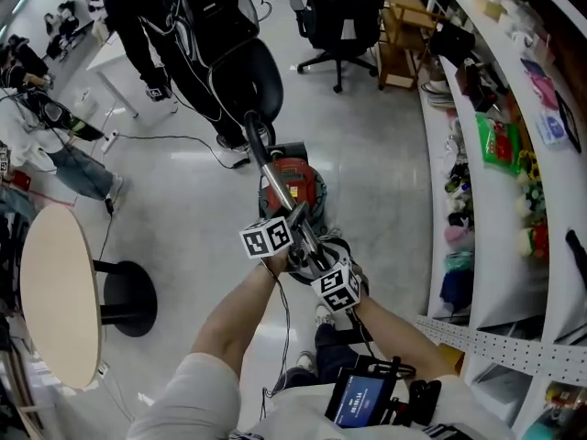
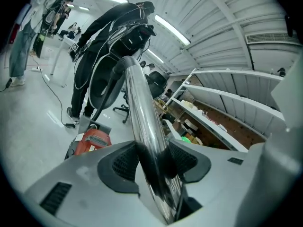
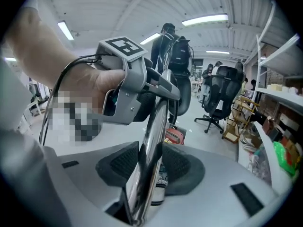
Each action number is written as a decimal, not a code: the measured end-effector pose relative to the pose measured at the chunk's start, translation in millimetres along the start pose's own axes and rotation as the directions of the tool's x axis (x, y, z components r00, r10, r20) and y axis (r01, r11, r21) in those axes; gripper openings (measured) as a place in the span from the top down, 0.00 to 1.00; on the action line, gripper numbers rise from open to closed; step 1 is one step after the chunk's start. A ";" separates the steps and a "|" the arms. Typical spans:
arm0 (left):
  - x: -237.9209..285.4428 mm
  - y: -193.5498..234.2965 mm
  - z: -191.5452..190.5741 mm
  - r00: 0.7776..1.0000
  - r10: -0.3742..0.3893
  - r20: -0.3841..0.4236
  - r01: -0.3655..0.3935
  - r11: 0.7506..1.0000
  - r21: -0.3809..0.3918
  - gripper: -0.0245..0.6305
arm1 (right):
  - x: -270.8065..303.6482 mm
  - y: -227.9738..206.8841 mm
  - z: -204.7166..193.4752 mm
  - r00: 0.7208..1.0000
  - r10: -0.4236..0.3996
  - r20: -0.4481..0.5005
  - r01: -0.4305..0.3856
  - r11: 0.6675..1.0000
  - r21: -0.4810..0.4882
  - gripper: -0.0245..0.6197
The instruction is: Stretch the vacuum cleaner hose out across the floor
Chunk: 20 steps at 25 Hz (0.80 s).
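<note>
— Closest up, the left tongs (image 2: 149,161): what are they on?
— Clamped on the vacuum's chrome wand (image 2: 142,108). Both black ribbed pads press its sides, so they stand only as far apart as the tube is thick.
— And the right tongs (image 3: 150,163)?
— Same tube, nearer the person, with the pads tight against it. Ahead of them along the wand sits the other gripper's marker cube (image 3: 124,45), with the left hand (image 3: 85,74) wrapped round its handle.
— Where is the hose?
— The black hose (image 2: 103,106) leaves the wand's far end at a bent elbow and curves down toward the red canister (image 1: 292,186). The canister sits on the pale floor (image 1: 183,163) just beyond the two grippers.
— How does the wand lie?
— It reaches out from the hands over the canister, toward a person in black (image 1: 174,26) standing close behind it.
— Anything else around?
— White shelves (image 1: 495,154) packed with goods run along the right. A black office chair (image 1: 339,12) stands farther off.
</note>
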State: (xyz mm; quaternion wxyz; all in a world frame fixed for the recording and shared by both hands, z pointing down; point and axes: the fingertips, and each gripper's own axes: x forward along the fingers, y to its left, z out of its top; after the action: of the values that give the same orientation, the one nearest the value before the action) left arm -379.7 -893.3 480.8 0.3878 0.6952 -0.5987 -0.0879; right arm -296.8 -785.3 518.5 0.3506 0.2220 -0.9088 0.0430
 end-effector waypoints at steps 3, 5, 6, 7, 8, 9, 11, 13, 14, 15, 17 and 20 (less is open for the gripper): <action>4.3 11.6 18.2 0.999 0.030 0.023 -0.030 1.000 0.000 0.67 | 16.0 -11.1 13.0 1.000 0.024 -0.007 -0.024 0.999 -0.045 0.72; 0.6 20.5 26.5 0.998 0.051 0.033 -0.051 0.999 -0.009 0.67 | 22.7 -11.2 20.7 0.999 0.040 -0.006 -0.040 0.997 -0.071 0.72; -2.6 24.5 28.7 0.997 0.062 0.037 -0.061 0.998 -0.014 0.67 | 24.9 -8.7 23.3 0.999 0.050 -0.005 -0.051 0.996 -0.080 0.72; -6.4 28.1 30.3 0.997 0.073 0.040 -0.072 0.997 -0.016 0.67 | 26.4 -5.1 25.6 0.998 0.062 -0.001 -0.062 0.994 -0.086 0.72; -10.5 30.4 31.7 0.996 0.082 0.043 -0.081 0.997 -0.016 0.67 | 27.0 -1.0 27.4 0.997 0.073 0.002 -0.072 0.993 -0.088 0.72; -14.5 30.9 33.3 0.995 0.087 0.047 -0.086 0.996 -0.014 0.67 | 26.7 3.2 28.9 0.997 0.082 0.005 -0.081 0.993 -0.087 0.72; -22.9 28.9 34.9 0.994 0.093 0.052 -0.093 0.996 -0.005 0.67 | 23.9 12.2 30.5 0.995 0.095 0.008 -0.094 0.993 -0.075 0.72; -31.6 27.2 33.0 0.994 0.100 0.047 -0.101 0.995 0.008 0.67 | 19.3 21.4 31.3 0.995 0.102 0.011 -0.101 0.993 -0.061 0.72; -35.9 26.1 31.9 0.993 0.104 0.046 -0.105 0.994 0.015 0.67 | 17.1 25.6 31.5 0.994 0.104 0.012 -0.104 0.993 -0.056 0.72; -40.0 24.9 30.7 0.993 0.107 0.048 -0.108 0.994 0.022 0.67 | 15.0 29.6 31.3 0.994 0.106 0.014 -0.105 0.993 -0.054 0.72; -49.2 22.3 28.3 0.993 0.108 0.057 -0.110 0.993 0.032 0.67 | 10.9 37.9 30.4 0.994 0.109 0.016 -0.108 0.993 -0.054 0.72; -67.7 18.5 25.1 0.991 0.110 0.073 -0.114 0.992 0.051 0.67 | 2.8 52.3 29.1 0.994 0.110 0.019 -0.108 0.992 -0.061 0.72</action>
State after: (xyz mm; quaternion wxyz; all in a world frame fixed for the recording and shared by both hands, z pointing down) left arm -426.7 -843.0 452.4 0.3517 0.6675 -0.6521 -0.0736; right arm -339.3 -746.2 502.5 0.3441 0.1620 -0.9243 0.0322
